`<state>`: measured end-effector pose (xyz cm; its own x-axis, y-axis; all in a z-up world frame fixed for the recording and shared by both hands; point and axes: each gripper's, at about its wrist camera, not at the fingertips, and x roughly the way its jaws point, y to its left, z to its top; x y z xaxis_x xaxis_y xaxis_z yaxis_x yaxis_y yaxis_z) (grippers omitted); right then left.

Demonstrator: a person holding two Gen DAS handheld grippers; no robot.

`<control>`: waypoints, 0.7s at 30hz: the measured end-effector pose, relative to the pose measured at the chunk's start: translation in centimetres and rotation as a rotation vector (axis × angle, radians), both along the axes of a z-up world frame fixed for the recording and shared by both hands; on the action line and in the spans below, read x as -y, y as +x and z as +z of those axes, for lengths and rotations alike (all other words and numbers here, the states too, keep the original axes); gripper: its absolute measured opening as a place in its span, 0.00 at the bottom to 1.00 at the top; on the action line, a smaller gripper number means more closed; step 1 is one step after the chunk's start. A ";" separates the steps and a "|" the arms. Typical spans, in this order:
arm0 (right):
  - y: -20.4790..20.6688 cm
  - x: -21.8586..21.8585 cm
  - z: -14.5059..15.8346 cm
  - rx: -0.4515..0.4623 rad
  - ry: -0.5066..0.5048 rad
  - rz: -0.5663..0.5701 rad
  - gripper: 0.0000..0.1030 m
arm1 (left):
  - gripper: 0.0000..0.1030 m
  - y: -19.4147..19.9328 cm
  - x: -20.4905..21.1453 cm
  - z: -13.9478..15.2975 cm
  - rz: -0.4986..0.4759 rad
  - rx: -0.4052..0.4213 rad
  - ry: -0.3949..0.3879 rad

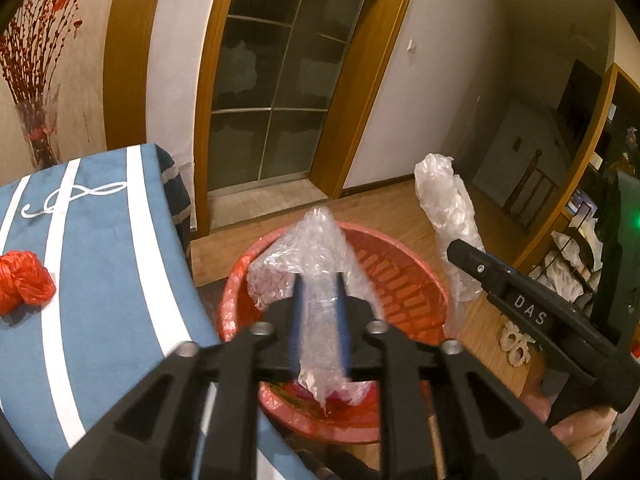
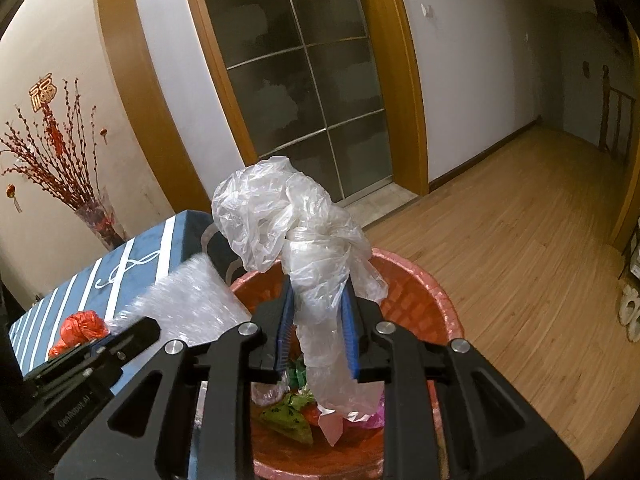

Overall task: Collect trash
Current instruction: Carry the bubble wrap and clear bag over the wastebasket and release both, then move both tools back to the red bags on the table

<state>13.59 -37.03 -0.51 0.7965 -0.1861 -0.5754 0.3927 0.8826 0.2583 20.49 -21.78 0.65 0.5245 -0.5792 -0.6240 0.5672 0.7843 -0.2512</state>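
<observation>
- Both grippers are pointed forward and downward over a red basket (image 1: 404, 280), lined with a red bag; the left gripper (image 1: 319, 280) is seen above the basket's near-left part, and the right gripper (image 2: 319, 286) above its middle.
- Part of a hand (image 1: 576, 432) is seen at the lower right of the left wrist view, behind the right gripper's body.
- The left gripper's blue-padded jaws are parted narrowly, with a crumpled piece of bubble wrap (image 1: 316, 248) between them; the wrap rises past the fingertips and hangs below them toward the basket. Whether the pads press on it cannot be told.
- The right gripper's jaws are likewise parted narrowly, with a knotted clear plastic bag (image 2: 288, 216) between them; it billows above the tips and trails down into the basket. Whether it is gripped or only lying between the pads cannot be told.
- Below the right gripper, mixed wrappers (image 2: 292, 416), green, pink and red, are seen in the basket.
- To the left of both grippers, one red plastic bundle (image 1: 24, 280) is left lying on a blue striped cloth (image 1: 112, 240).
- Counted: two grippers, one basket, one bubble wrap, one clear bag, one red bundle.
</observation>
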 end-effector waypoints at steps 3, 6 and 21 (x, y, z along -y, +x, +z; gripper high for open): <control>-0.1 0.2 -0.5 -0.009 0.001 -0.011 0.43 | 0.41 0.2 -0.3 -0.7 0.021 -0.003 0.016; -0.3 0.3 -0.8 -0.016 -0.009 -0.019 0.52 | 0.44 0.3 -0.9 -1.1 0.046 -0.015 0.029; 0.2 -2.1 -0.3 -0.028 -0.051 0.016 0.58 | 0.61 0.6 -6.7 -0.5 0.184 0.053 0.097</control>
